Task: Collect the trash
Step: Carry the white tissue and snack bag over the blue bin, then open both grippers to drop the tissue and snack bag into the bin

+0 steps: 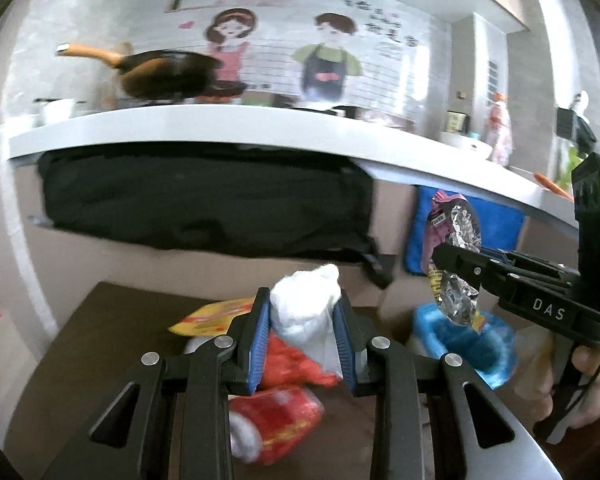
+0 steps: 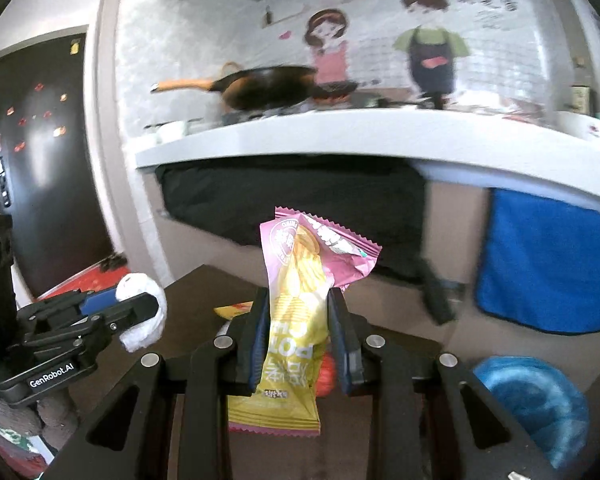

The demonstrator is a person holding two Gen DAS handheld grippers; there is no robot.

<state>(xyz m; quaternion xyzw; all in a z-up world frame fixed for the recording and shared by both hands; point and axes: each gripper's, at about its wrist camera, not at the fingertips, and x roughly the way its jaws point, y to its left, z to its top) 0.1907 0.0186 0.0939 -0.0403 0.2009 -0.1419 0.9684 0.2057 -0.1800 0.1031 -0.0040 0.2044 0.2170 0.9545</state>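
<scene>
The left gripper (image 1: 303,334) has its jaws partly closed on a white tissue wad (image 1: 306,312), which bulges out above the blue pads (image 1: 258,344); in the right wrist view the same wad (image 2: 142,316) shows at 9 o'clock, clamped in that gripper (image 2: 134,312). The right gripper (image 2: 296,336) has its jaws narrowed onto a pink and yellow chip bag (image 2: 300,300), which stands upright between them, its torn top at 12 o'clock and its bottom seam hanging below the pads. In the left wrist view the bag (image 1: 454,256) appears at 3 o'clock with its foil inside showing, held by the right gripper (image 1: 460,264), and a hand (image 1: 592,384) grips the handle. Below both grippers lies a dark desk (image 1: 112,320) carrying a yellow wrapper (image 1: 208,316), red packets (image 1: 284,408) and a blue plastic bag (image 1: 464,336) at 4 o'clock. Behind, a white counter (image 1: 220,124) holds a wok (image 1: 168,72).
</scene>
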